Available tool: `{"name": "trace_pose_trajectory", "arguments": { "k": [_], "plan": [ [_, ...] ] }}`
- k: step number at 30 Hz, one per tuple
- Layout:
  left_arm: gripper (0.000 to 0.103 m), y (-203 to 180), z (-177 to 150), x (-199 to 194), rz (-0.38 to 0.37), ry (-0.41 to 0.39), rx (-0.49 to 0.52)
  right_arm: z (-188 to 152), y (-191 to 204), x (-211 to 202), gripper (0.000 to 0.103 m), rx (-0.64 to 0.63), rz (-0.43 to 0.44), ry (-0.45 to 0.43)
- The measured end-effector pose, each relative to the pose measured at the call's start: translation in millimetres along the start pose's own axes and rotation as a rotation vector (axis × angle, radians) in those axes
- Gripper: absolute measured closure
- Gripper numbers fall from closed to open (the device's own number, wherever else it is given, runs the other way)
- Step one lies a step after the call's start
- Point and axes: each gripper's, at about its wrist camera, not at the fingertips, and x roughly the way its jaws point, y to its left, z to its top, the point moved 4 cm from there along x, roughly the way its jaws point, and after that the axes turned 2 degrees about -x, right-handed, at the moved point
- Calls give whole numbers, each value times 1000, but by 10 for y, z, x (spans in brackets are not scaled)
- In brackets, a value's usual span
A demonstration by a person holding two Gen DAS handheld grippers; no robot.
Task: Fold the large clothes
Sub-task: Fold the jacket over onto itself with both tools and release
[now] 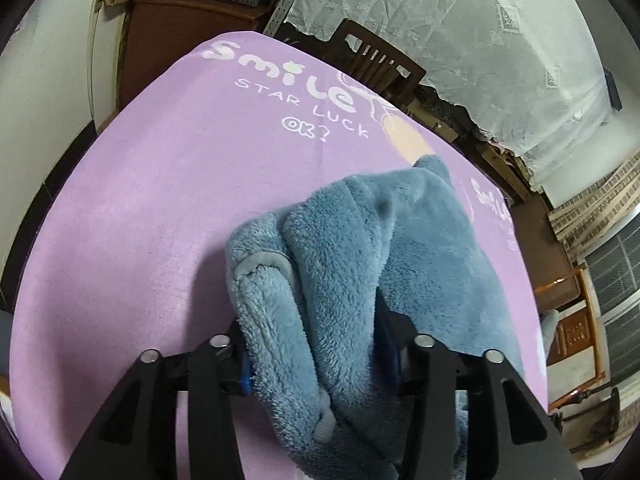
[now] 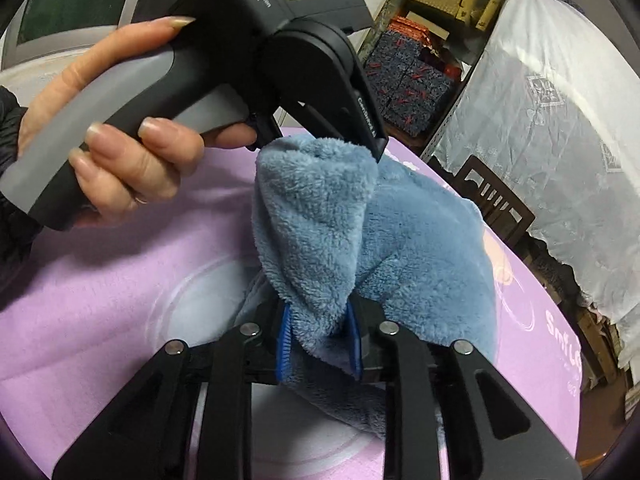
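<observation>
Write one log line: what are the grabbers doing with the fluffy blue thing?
left gripper: shut on blue fleece garment | right gripper: shut on it | over purple cloth

Fluffy blue fleece garment (image 1: 340, 264) hangs bunched and folded over the purple cloth.

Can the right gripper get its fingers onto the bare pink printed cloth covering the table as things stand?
Probably not yet: the right gripper is shut on the fluffy blue fleece garment, whose bunched folds fill the jaws and drape ahead over the pink printed cloth. It would have to let go first.
</observation>
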Motion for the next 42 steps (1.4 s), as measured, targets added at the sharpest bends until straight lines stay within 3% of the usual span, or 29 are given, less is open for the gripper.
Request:
{"name": "trace_pose_trajectory", "arguments": {
  "k": [6, 10, 15, 18, 19, 23, 27, 30, 33, 35, 38, 42],
  "plan": [
    [35, 51, -30, 64, 4, -6, -13, 36, -81, 66, 77, 10, 11, 1],
    [17, 152, -54, 44, 2, 3, -45, 34, -20, 10, 72, 22, 37, -1],
    [16, 302, -64, -128, -37, 1, -123, -65, -14, -227, 56, -11, 97, -2],
    [18, 338, -110, -302, 49, -26, -131, -201, 15, -439, 42, -31, 122, -12],
    [19, 328, -133, -366, 71, -35, -124, -242, 25, -502, 42, -31, 123, -13],
    [22, 117, -200, -731, 217, -126, -23, -407, -174, -811, 42, 32, 140, -62],
    [22, -309, -191, -960, 237, -198, 96, -223, -685, -1010, 58, 228, 193, -145],
    [21, -613, -197, -896, 263, -218, 173, 38, -1108, -903, 70, 408, 244, -160],
    [21, -736, -235, -687, 276, -208, 201, 207, -1355, -594, 75, 523, 267, -121],
    [22, -710, -285, -466, 272, -169, 189, 232, -1400, -361, 75, 542, 235, -83],
    [19, -608, -399, -135, 290, -102, 188, 99, -1380, -73, 75, 564, 228, -11],
    [17, -614, -500, 13, 318, -103, 214, -143, -1361, 141, 76, 588, 250, 28]
  ]
}}
